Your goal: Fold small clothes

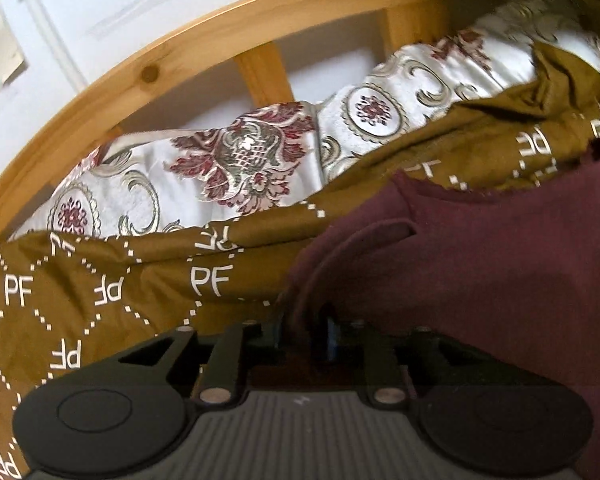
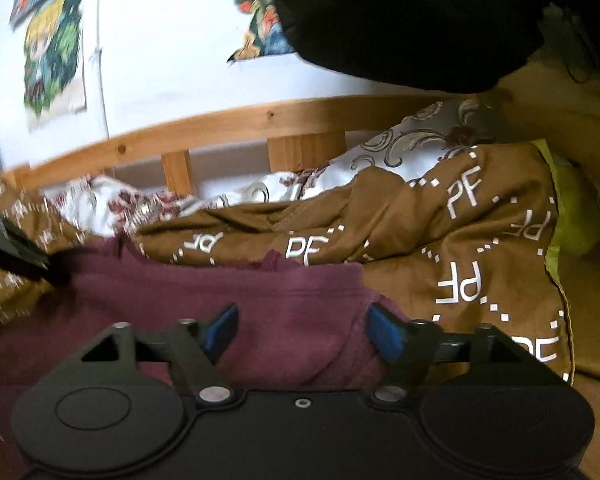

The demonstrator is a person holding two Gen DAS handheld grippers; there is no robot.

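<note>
**Maroon garment pinched on the left, straddled on the right**

In the left wrist view, the left gripper [image 1: 304,332] is seen closed on an edge of the maroon garment [image 1: 480,264]; a fold of the cloth is gathered between the fingers, which are drawn close together. From this grip the garment spreads away to the right and forward, with a narrow strip of its fabric arching up from the pinch point.

In the right wrist view, the right gripper [image 2: 302,330] is held with its blue-padded fingers [image 2: 384,332] spread wide and nothing clamped between them. The maroon garment [image 2: 220,300] lies directly under and ahead of this gap, its long axis running left to right across the view, and a seam or hem runs between the pads. The cloth's right end lies just beside the right pad, so this gripper is judged the nearer one for taking that end. Whether the pads touch the cloth cannot be told.

Beyond the garment, a brown blanket [image 2: 480,240] printed with "PF" is rumpled, and behind it a patterned white cover [image 1: 204,168] and the wooden bed rail [image 1: 204,36] are seen.
</note>
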